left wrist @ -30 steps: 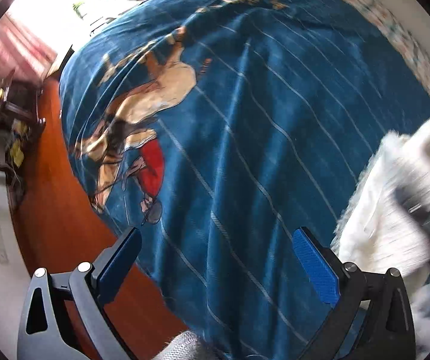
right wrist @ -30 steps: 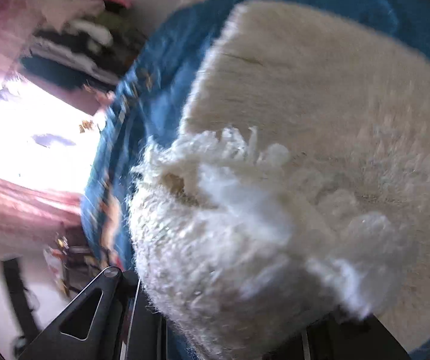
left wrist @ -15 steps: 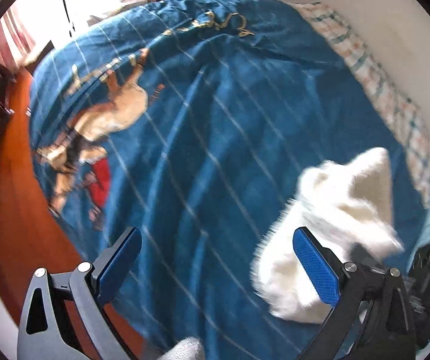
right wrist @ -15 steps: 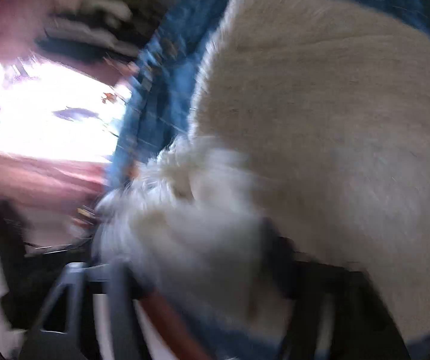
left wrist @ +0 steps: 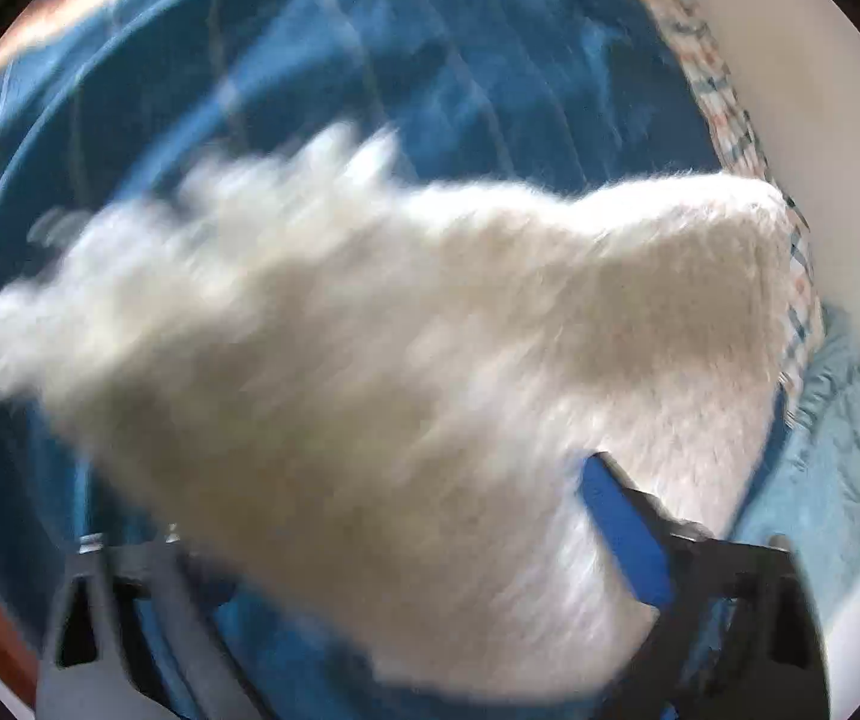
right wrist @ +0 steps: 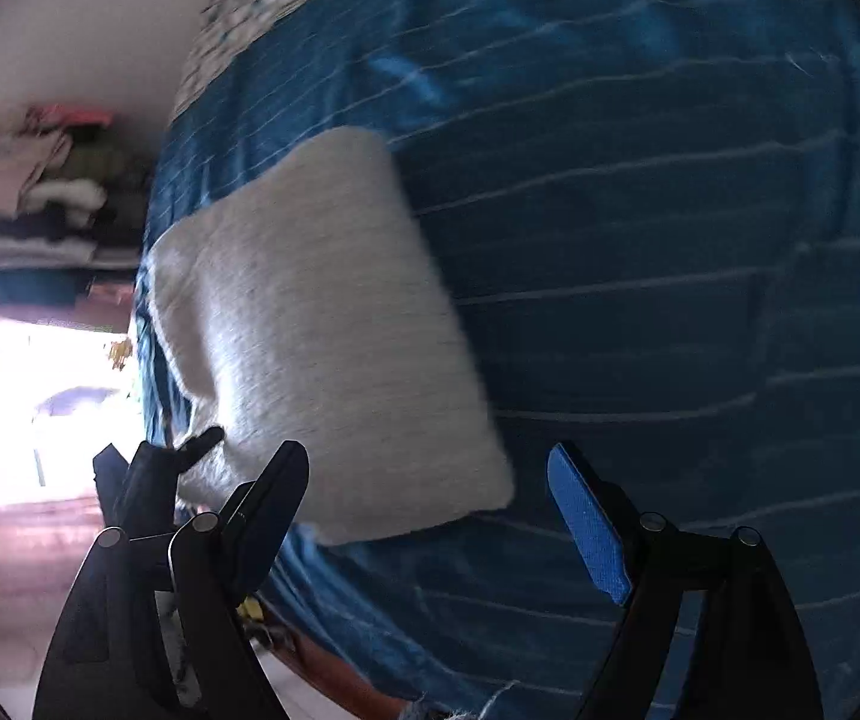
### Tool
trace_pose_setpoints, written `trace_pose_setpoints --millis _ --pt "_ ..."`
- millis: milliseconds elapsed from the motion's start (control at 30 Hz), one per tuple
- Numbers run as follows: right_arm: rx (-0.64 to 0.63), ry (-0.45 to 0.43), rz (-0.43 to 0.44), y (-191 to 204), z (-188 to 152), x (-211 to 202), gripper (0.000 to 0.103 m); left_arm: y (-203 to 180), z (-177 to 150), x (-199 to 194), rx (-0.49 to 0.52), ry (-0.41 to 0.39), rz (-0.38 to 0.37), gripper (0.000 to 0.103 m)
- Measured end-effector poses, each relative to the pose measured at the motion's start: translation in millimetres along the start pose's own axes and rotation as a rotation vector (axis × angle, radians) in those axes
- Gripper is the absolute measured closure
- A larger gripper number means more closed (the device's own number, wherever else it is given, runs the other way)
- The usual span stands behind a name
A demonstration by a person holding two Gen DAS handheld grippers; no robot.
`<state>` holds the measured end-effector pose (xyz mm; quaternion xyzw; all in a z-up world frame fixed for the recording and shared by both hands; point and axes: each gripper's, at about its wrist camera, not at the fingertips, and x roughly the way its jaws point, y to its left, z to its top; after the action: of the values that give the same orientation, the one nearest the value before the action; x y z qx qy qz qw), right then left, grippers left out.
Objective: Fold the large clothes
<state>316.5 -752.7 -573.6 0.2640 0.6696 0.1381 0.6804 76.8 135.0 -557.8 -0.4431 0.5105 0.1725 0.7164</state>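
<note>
A folded white fluffy garment (right wrist: 327, 336) lies on the blue striped bedspread (right wrist: 640, 240). My right gripper (right wrist: 430, 504) is open and empty just in front of its near edge. In the left wrist view the same garment (left wrist: 399, 360) fills the middle, blurred. My left gripper (left wrist: 381, 546) is open; the garment covers its left finger and lies against the right blue pad (left wrist: 622, 540). The other gripper (right wrist: 153, 474) shows at the garment's left edge in the right wrist view.
A checked sheet (left wrist: 742, 138) and the white wall (left wrist: 820, 150) run along the bed's far side. A light blue cloth (left wrist: 838, 450) lies at the right. Stacked clothes on shelves (right wrist: 51, 204) and a bright window (right wrist: 21, 396) stand beyond the bed.
My right gripper has let go of the white garment and pulled back; it now lies folded on the bed. My left gripper has moved in close to the garment.
</note>
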Motion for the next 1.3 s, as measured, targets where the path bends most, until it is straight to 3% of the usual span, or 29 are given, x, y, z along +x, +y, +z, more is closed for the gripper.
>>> trace_pose_setpoints --millis 33,67,200,267,367,467,533,633,667,700,733,767,800,833,900,1033,1133,1200,1300 --pt "0.007 -0.004 -0.003 -2 0 2 0.019 -9 0 -4 0.026 -0.035 0.026 0.076" --pt "0.013 -0.007 -0.01 0 0 6 0.019 -18 0 -11 0.047 -0.063 0.056 0.089" --pt "-0.004 0.006 -0.046 8 4 21 0.019 -24 -17 -64 0.028 -0.142 -0.003 0.091" --pt "-0.03 0.015 -0.06 16 8 25 0.019 -17 -32 -82 0.024 -0.142 0.011 0.091" --pt "-0.085 0.026 -0.087 33 12 28 0.019 8 -45 -76 -0.026 -0.105 0.072 0.091" --pt "-0.139 0.035 -0.112 49 17 31 0.019 33 -44 -49 -0.074 -0.059 0.085 0.09" --pt "-0.173 0.039 -0.108 63 19 30 0.019 39 -40 -42 -0.066 -0.041 0.085 0.084" --pt "-0.254 0.05 -0.026 93 21 28 0.021 40 -34 -48 -0.085 0.016 0.043 0.08" --pt "-0.286 0.069 0.004 105 22 32 0.032 41 -33 -57 -0.092 0.033 0.026 0.077" --pt "-0.307 0.09 0.02 114 21 37 0.044 41 -33 -63 -0.09 0.035 0.03 0.068" --pt "-0.33 0.116 0.036 124 22 46 0.049 41 -34 -76 -0.078 0.027 0.063 0.061" --pt "-0.346 0.133 0.039 132 22 54 0.055 40 -37 -85 -0.065 0.013 0.094 0.045" --pt "-0.371 0.161 0.032 140 22 71 0.058 39 -39 -100 -0.041 -0.011 0.138 0.025" --pt "-0.39 0.179 0.002 143 24 86 0.058 39 -40 -108 -0.021 -0.023 0.165 0.019" --pt "-0.395 0.218 -0.104 141 30 127 0.068 35 -41 -123 0.05 -0.073 0.243 0.018" --pt "-0.345 0.26 -0.128 156 54 134 0.068 8 -27 -123 0.251 -0.144 0.339 0.012" --pt "-0.331 0.214 -0.058 167 64 97 0.067 -21 -9 -115 0.367 -0.179 0.348 0.01" --pt "-0.317 0.156 -0.038 167 73 79 0.067 -45 7 -103 0.409 -0.188 0.302 0.01" --pt "-0.3 0.124 -0.039 166 92 91 0.067 -79 33 -69 0.461 -0.189 0.271 0.01"
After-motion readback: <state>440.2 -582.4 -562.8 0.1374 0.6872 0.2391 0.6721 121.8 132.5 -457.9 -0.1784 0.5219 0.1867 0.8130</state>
